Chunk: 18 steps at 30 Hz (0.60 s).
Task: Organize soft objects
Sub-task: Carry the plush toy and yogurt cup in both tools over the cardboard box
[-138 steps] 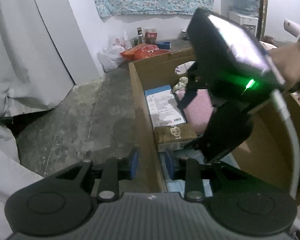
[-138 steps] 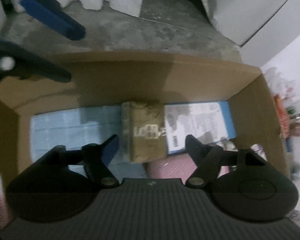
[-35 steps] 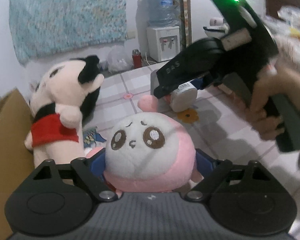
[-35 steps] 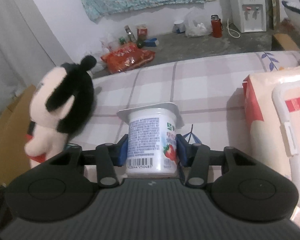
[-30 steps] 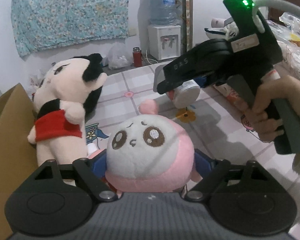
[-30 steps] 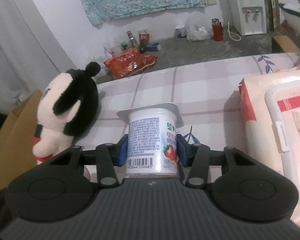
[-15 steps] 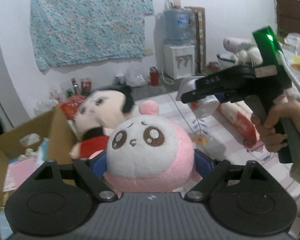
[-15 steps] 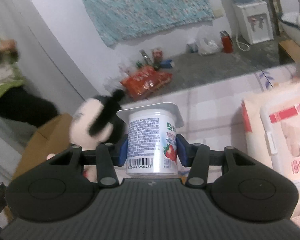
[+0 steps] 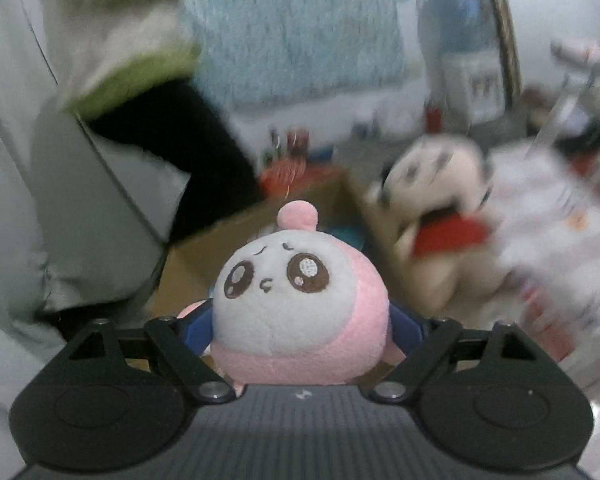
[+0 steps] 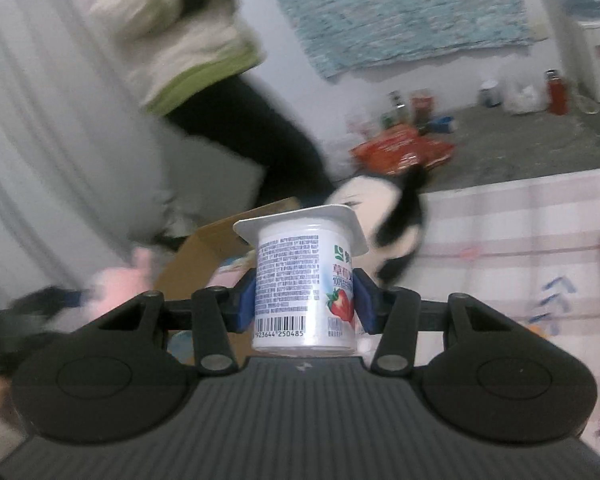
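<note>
A: What is being held at this moment?

B: The pink plush (image 9: 300,312) is being clamped between the wide-set pads of the left gripper (image 9: 300,326), in front of the cardboard box (image 9: 204,258). The yogurt cup (image 10: 306,280) is being pinched by the right gripper (image 10: 305,304).

A: How much is being left undone?

B: Neither item is being shown inside the box yet, and the black-eared doll (image 9: 436,216) is being left beside it on the checked cloth (image 10: 520,232), so most sorting is judged unfinished.

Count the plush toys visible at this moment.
2. The pink-and-white round plush sits clamped in the left tongs. The black-haired doll in red stands beside the cardboard box. Others may lie hidden inside the box.
</note>
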### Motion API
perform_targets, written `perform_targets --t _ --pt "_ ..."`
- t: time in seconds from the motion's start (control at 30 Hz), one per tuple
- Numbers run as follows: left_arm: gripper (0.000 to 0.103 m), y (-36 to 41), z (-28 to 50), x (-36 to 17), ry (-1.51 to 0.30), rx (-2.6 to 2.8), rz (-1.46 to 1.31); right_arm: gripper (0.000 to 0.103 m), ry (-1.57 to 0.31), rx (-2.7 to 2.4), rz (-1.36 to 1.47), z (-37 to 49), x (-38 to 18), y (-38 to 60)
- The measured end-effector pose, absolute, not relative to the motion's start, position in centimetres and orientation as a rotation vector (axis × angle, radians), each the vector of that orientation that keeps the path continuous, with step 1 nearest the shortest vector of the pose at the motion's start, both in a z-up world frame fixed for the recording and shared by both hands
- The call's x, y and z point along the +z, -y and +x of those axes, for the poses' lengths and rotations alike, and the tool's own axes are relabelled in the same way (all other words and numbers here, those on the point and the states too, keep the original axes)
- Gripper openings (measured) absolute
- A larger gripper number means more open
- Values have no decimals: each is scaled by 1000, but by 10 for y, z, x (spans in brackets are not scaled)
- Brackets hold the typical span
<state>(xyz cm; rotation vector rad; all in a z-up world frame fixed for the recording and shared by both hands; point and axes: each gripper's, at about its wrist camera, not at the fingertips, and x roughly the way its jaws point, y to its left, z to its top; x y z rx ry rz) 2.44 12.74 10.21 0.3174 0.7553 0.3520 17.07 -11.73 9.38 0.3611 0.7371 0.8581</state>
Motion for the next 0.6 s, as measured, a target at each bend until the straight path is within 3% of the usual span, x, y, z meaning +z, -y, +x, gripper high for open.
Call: perform_targets --t 0.3,0.6 --pt "91 -213 64 21 -980 233 249 47 -750 957 293 143 120 37" --pt "99 -232 84 -3 -1065 136 136 48 -796 975 193 119 131 -50"
